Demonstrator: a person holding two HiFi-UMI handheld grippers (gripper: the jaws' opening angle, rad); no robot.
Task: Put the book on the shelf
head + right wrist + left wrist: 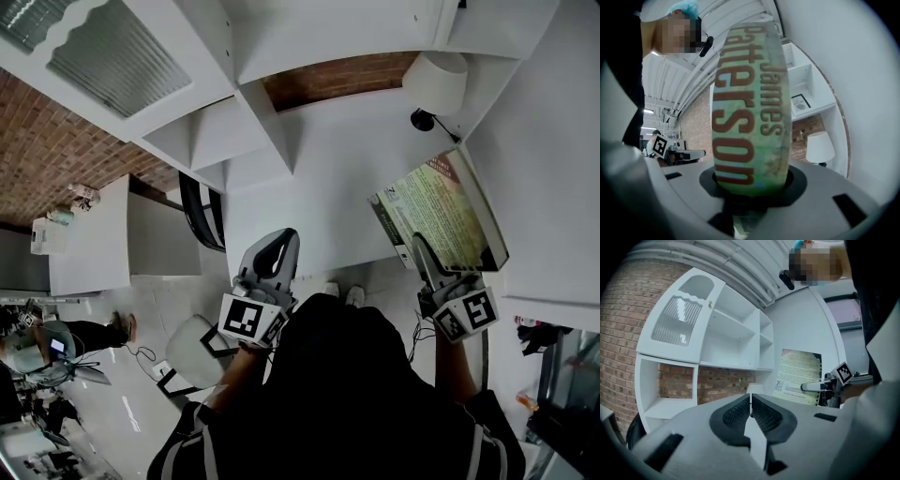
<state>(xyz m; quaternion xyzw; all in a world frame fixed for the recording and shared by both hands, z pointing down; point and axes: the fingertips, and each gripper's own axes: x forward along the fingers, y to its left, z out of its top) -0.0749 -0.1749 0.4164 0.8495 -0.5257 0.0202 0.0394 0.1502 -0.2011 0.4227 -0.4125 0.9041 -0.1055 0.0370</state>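
Right gripper view: your right gripper (424, 251) is clenching the book (751, 108) at one edge, in the air before the shelf (726, 329). Your left gripper (750, 405) is hanging shut, empty. Held so, the book could pivot and clip the shelf.

The left gripper (751, 401) fills the lower part of the view, its jaws brought together at the tips with nothing between them. Beyond stands a white shelf unit (736, 329) with open compartments and a ribbed glass door (677, 319) at its upper left. A brick wall (618, 333) shows beside it and through the lower compartments. A small white lampshade (754, 388) sits just past the jaw tips. To the right a book (799, 373) stands upright, cover facing the camera, gripped near its lower edge by the right gripper (812, 386), whose marker cube (843, 372) shows beside it.
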